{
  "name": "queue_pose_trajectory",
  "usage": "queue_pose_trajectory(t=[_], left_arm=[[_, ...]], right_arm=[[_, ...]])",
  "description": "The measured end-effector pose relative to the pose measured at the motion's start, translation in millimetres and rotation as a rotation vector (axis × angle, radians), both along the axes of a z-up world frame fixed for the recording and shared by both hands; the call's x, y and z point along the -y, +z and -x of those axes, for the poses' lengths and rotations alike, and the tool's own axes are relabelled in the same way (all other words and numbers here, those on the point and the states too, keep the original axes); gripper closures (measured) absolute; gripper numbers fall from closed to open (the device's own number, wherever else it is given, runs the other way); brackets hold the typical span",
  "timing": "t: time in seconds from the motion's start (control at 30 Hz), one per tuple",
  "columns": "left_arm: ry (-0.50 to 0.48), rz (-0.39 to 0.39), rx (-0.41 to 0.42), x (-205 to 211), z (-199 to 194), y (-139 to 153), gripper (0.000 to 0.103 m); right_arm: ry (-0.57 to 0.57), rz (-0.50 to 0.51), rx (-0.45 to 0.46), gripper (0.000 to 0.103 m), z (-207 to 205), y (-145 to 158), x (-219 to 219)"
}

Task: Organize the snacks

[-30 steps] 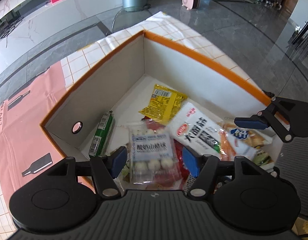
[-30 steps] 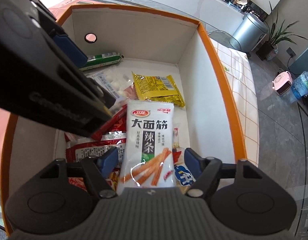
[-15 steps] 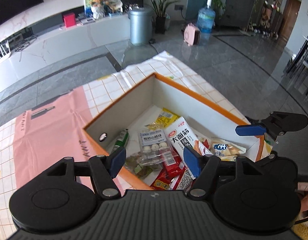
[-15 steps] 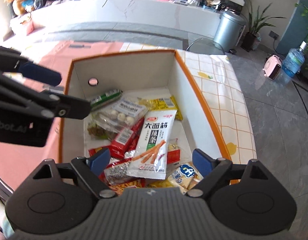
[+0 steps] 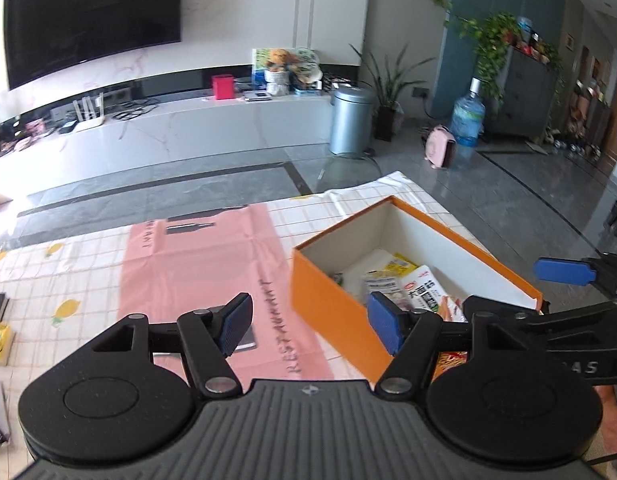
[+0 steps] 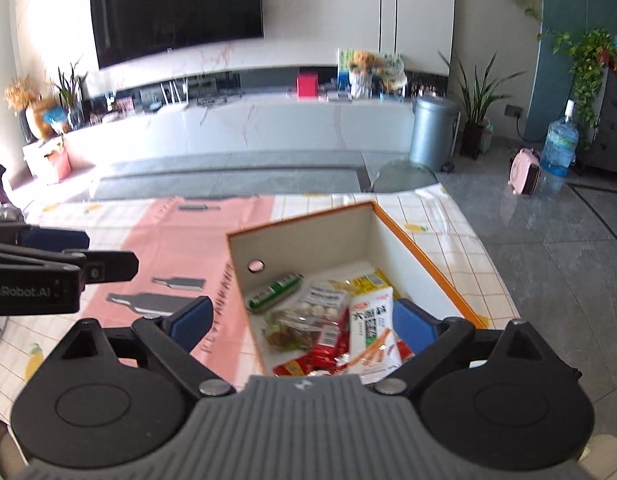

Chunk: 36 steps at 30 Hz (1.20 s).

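- Left gripper (image 5: pixel 308 322): jaws spread wide, nothing between them, held above the table just beside the near orange wall of the box (image 5: pixel 332 312).
- Right gripper (image 6: pixel 304 318): also spread apart and empty, hanging over the near end of the box, well above the packets.
- Snacks sit inside the box: white packet with red logo (image 6: pixel 372 328) on top of the pile near the right wall, red packets (image 6: pixel 320 350) under it, clear bag of white balls (image 6: pixel 322 302) in the middle, green stick (image 6: pixel 274 286) toward the far wall by the round hole, yellow packet (image 6: pixel 368 280) at the far right.
- Box stands on the checked tablecloth (image 5: pixel 88 264), its left side beside the pink mat (image 5: pixel 196 260).
- One small yellow item (image 5: pixel 0 342) lies at the far left table edge; too blurred to tell if it's a snack.
- Step, my guess: packing looks done or nearly so, both grippers clear of the box.
- Next move likely: either finish, or left gripper swings left to fetch the yellow item, which needs a low approach and a flat pinch.
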<state>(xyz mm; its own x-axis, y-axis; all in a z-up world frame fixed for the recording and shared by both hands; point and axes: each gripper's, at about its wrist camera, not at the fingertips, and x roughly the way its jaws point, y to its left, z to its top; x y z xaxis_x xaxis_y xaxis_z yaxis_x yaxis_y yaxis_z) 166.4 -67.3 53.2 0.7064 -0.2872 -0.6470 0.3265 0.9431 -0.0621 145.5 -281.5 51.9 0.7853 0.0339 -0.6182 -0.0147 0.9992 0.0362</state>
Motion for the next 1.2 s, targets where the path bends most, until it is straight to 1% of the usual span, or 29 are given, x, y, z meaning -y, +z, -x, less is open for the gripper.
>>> queue_pose_trajectory(t=[0.1,0.23,0.3,0.4,0.47,0.53,0.63,0.7,0.77,0.83,1.0,1.2], left_arm=[[0.051,0.007,0.035,-19.6,13.7,0.8,0.025],[0.109,0.002,0.092,-40.4,32.9,-1.2,0.017],[0.138,-0.005,0.114,-48.4,41.5,-3.4,0.015],[0.177,-0.027,0.139,-62.2,55.5,-10.5,0.012],[0.204,-0.037,0.144,-69.8,62.9,-16.2,0.008],[0.231,-0.054,0.155,-75.0,70.9,-22.9,0.008],[0.247,-0.085,0.168,-79.4,82.3,-34.7,0.008],[0.246,-0.099,0.160,-84.4,87.8,-41.6,0.008],[0.250,-0.104,0.152,-86.1,90.6,-48.1,0.008],[0.253,-0.097,0.135,-93.3,96.1,-56.1,0.008],[0.254,-0.098,0.111,-98.9,104.2,-68.4,0.008],[0.250,-0.107,0.101,-99.4,107.7,-72.8,0.008]], right_arm=[[-0.012,0.016,0.070,0.007,21.3,5.7,-20.7],[-0.016,0.021,0.131,0.004,45.1,5.1,-44.1],[-0.016,0.031,0.159,0.004,55.2,4.5,-54.1],[-0.030,0.055,0.201,0.004,70.0,-0.1,-71.2],[-0.037,0.061,0.220,0.004,79.1,-5.3,-80.4],[-0.041,0.063,0.229,0.004,86.7,-11.7,-89.3],[-0.039,0.079,0.231,0.004,95.6,-22.2,-100.5],[-0.036,0.110,0.224,0.004,102.1,-31.3,-108.1],[-0.031,0.144,0.209,0.004,106.3,-39.2,-114.6],[-0.028,0.158,0.184,0.004,109.5,-46.6,-118.6],[-0.050,0.117,0.142,0.004,114.9,-59.3,-116.7],[-0.069,0.117,0.123,0.004,117.7,-66.6,-118.8]])
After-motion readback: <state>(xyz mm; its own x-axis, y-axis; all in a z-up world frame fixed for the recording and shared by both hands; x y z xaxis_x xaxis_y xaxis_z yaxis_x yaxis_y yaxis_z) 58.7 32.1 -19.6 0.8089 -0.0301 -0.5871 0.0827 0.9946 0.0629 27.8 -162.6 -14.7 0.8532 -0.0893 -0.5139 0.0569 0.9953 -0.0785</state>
